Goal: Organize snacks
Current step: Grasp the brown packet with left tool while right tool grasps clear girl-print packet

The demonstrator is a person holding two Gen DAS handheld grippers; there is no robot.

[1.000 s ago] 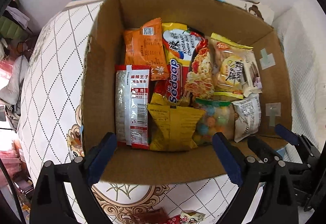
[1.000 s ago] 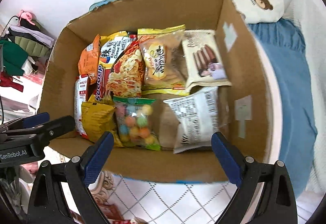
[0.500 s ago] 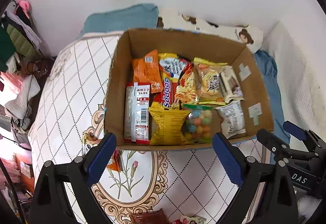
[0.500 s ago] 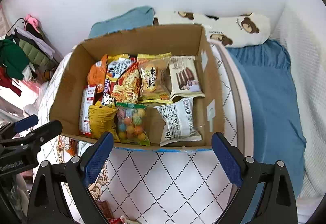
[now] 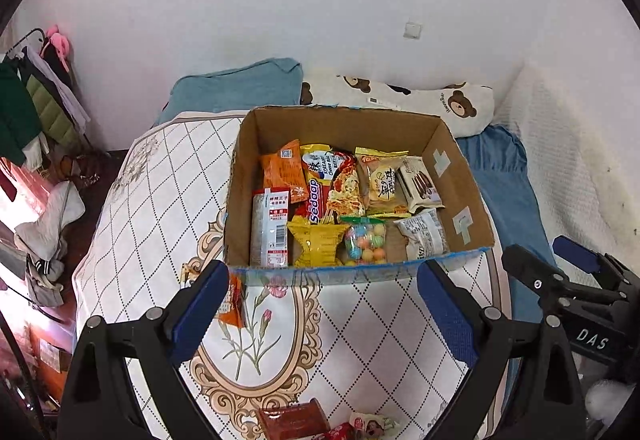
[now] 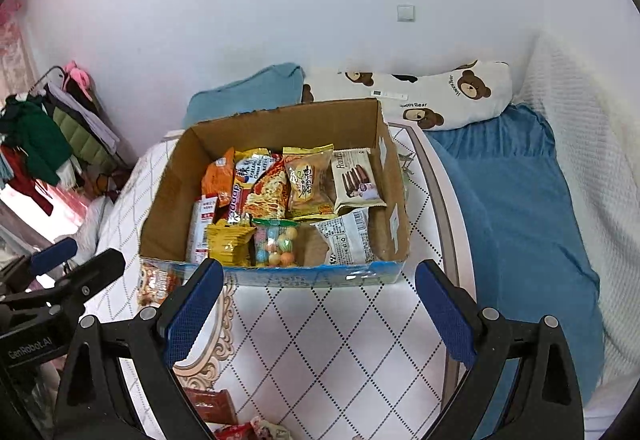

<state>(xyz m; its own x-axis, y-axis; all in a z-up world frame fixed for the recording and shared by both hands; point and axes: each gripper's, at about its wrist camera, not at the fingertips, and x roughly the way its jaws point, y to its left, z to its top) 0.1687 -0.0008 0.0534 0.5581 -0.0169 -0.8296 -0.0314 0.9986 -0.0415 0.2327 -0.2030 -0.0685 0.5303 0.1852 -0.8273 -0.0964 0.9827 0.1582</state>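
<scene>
An open cardboard box [image 5: 460, 184] [image 6: 168, 192] sits on a patterned quilt and holds several snack packets, among them a yellow packet [image 5: 318, 242], a bag of coloured candy balls [image 5: 365, 243] [image 6: 277, 245] and a red-and-white packet [image 5: 270, 228]. An orange packet [image 5: 233, 300] [image 6: 154, 282] lies on the quilt by the box's near left corner. More packets [image 5: 294, 418] [image 6: 210, 406] lie at the bottom edge. My left gripper [image 5: 324, 314] and right gripper [image 6: 318, 310] are both open and empty, held back above the quilt in front of the box.
The quilt [image 5: 160, 180] covers a bed with a blue sheet [image 6: 516, 200], a teal pillow [image 5: 236, 88] and a bear-print pillow [image 6: 448, 96] against the white wall. A clothes rack [image 6: 48, 136] stands at the left.
Both grippers have pulled back and up from the box, which now looks smaller and farther. The orange packet beside the box has come into view. Both stay open.
</scene>
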